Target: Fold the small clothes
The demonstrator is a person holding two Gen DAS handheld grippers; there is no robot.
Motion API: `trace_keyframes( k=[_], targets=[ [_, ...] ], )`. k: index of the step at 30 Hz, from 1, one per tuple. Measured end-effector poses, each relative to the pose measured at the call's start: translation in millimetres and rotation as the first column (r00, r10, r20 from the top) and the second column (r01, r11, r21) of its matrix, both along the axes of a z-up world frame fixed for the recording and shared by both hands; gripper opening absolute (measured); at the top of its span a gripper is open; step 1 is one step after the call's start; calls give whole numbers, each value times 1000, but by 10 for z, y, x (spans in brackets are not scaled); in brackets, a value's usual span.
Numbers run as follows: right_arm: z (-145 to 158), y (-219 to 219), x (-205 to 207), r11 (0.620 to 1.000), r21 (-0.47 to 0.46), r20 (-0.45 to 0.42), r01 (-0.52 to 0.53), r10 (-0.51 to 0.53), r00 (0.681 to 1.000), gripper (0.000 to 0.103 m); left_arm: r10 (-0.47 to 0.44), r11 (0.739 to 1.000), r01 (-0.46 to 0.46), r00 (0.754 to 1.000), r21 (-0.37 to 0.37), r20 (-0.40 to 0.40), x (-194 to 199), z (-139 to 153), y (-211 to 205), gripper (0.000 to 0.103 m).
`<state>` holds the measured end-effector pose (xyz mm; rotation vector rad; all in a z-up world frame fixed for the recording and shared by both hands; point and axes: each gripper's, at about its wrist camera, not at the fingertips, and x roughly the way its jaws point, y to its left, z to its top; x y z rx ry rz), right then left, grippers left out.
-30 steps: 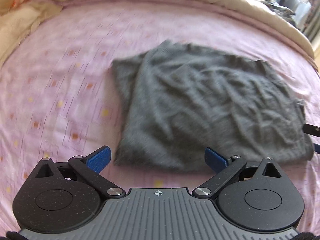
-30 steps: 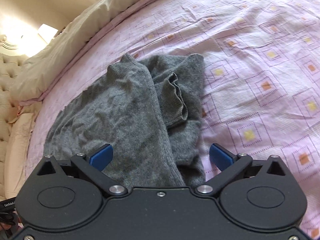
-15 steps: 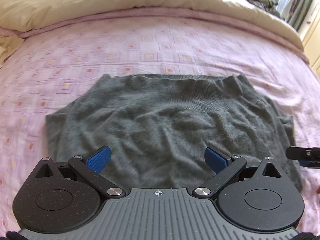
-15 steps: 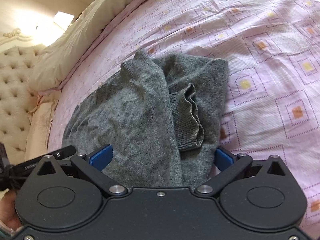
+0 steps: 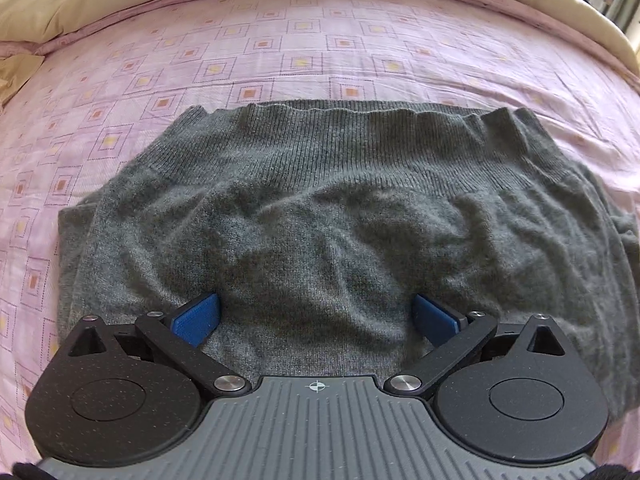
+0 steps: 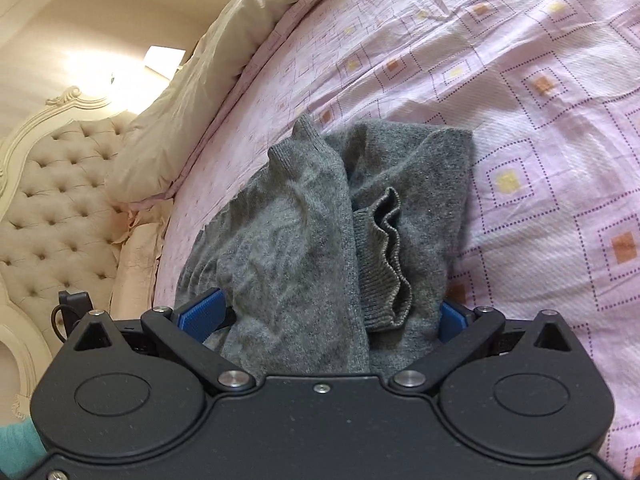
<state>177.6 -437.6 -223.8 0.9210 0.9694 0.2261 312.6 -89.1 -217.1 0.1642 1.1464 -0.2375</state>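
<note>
Over the last second the left tongs [image 5: 316, 314] have swung round and closed in on the grey sweater [image 5: 320, 220]. A second ago the garment lay well ahead of them in the centre and right of the left wrist view, blurred by motion. Now it fills the middle of that frame, with its ribbed hem running across the upper part and the blue pads [image 5: 196, 318] spread wide over the knit in the lower centre. The right tongs [image 6: 320, 316] have come in too. The sweater sat a little ahead of them before, and now the fabric runs in between the pads at the lower centre of the right wrist view, with the frilled ribbed cuff [image 6: 384, 256] just ahead of the right-hand pad.

Both tongs are released, with jaws wide apart, and neither is gripping anything. I cannot tell whether the pads already touch the cloth.

The sweater lies on the bed, on the pink sheet [image 5: 320, 40] patterned with squares. It looks partly folded, with one side or sleeve turned over the body. Since both tongs straddle fabric at the near edge, I judge that a two-handed pinch of that edge is about to start, ready for the next fold away from the person.

No brand, label or readable writing shows on the sweater, the sheet or the tongs. The only mark is a small crosshair symbol [image 5: 316, 387] on the grey ribbed body of the left tool.
</note>
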Motion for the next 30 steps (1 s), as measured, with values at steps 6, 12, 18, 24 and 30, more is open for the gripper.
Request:
trace_keyframes(
  k=[6,12,18,24,30],
  targets=[
    [1,12,-10,1000,-7,8,-6,6,1000,103,23,1000,-23,1000,17,-9,6,-10,-26,103],
    [14,42,2,1000,-24,3,-13,14,1000,103,33,999,-32,998,16,-56,153,63,-45,101],
    [12,53,4,1000,-28,-3,-5,5,1000,103,23,999,-23,1000,22,5,324,113,-103,101],
    [39,96,53,998,-58,-25,-18,17,1000,103,8,999,-7,1000,36,-12,449,-12,-121,103],
    [121,224,143,990,-137,-70,-46,37,997,96,-4,1000,4,1000,-3,-7,347,105,-18,100]
  ],
)
